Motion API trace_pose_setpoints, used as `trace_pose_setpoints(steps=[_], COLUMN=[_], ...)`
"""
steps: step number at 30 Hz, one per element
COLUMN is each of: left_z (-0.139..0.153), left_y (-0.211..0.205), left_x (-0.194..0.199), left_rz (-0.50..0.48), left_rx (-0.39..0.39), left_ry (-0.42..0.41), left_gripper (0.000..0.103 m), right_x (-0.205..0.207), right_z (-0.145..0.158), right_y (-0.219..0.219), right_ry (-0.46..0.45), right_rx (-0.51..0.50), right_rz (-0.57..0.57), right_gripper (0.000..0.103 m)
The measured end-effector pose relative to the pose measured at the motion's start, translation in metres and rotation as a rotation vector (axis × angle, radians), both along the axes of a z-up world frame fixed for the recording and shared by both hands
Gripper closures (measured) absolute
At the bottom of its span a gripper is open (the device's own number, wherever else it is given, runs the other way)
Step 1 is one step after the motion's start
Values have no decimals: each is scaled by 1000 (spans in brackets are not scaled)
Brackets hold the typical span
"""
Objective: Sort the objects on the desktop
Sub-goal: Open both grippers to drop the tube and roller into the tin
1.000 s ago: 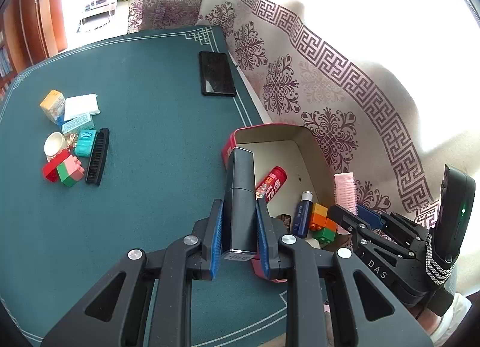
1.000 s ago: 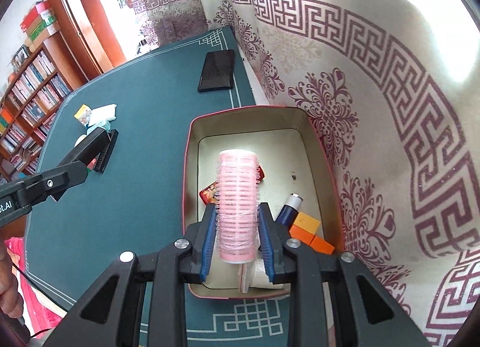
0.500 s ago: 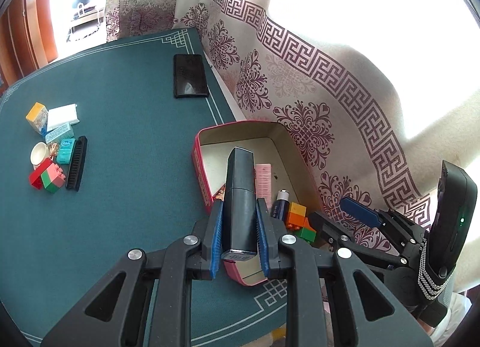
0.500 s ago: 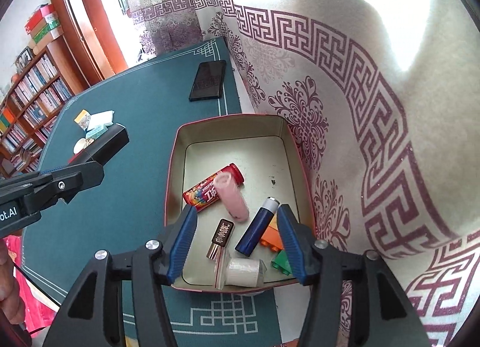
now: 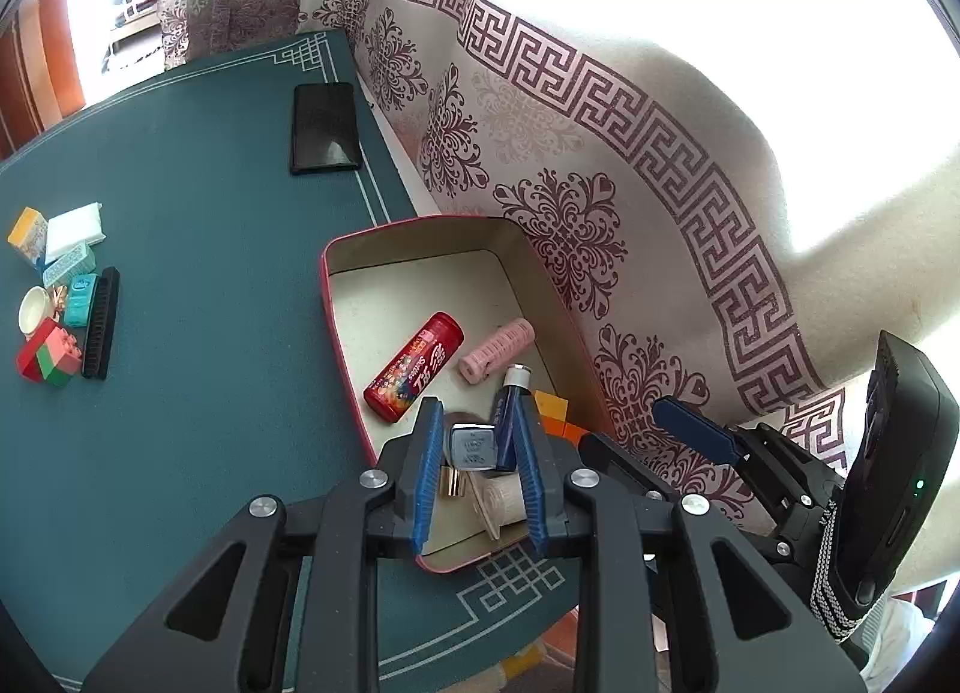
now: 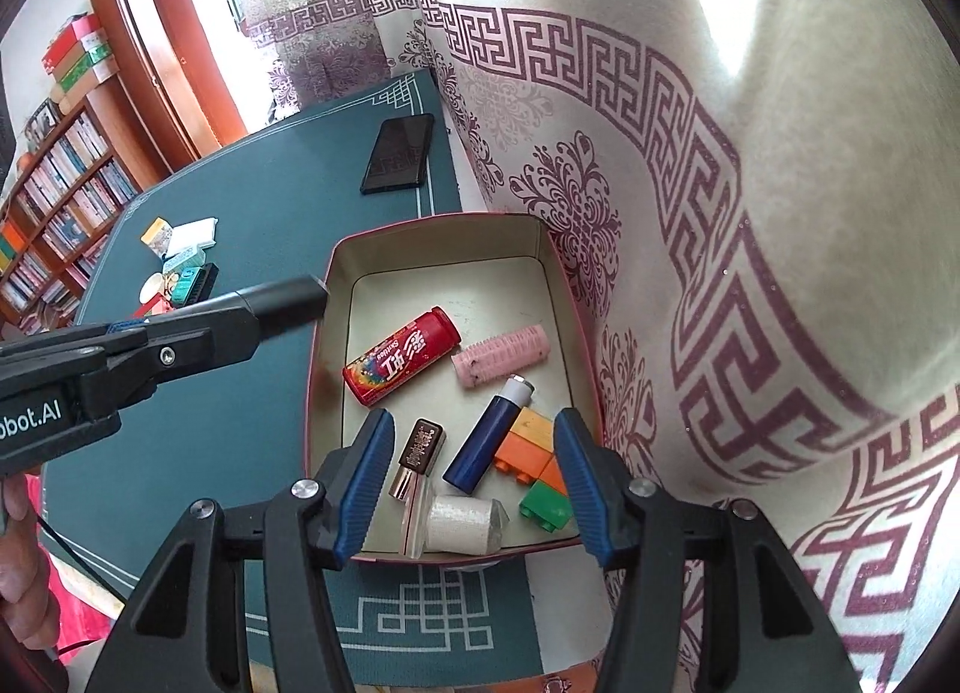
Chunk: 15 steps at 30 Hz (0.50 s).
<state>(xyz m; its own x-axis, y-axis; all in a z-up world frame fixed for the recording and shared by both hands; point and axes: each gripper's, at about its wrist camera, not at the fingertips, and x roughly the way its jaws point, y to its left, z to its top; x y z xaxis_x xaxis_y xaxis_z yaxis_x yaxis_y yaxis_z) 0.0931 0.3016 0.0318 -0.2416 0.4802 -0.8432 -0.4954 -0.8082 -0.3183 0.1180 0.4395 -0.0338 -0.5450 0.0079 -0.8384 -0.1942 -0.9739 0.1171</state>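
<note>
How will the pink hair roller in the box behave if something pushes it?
The pink hair roller is a cylinder lying on its side on the flat floor of the box, so it would probably roll. Its bristly surface likely resists slipping. It looks like thin plastic, probably light.

A pale curtain (image 6: 690, 165) with a purple pattern hangs beside the green table (image 6: 252, 225), bright with daylight. A wooden bookshelf (image 6: 54, 201) stands beyond the table.
</note>
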Motion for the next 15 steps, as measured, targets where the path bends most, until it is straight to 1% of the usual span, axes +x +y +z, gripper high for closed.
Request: trace_pose_setpoints(steps=[7, 15], left_z=[-1, -2], left_y=[-12, -39], left_x=[-6, -14], left_rz=[36, 88], left_rx=[-11, -37], left_ry=[-7, -6], left_gripper=[76, 76], right_x=[-3, -17], right_z=[0, 1], right_y=[-1, -21], right_ry=[-1, 0], right_rx=[-9, -22], right_rz=[-3, 45], right_gripper=[43, 43])
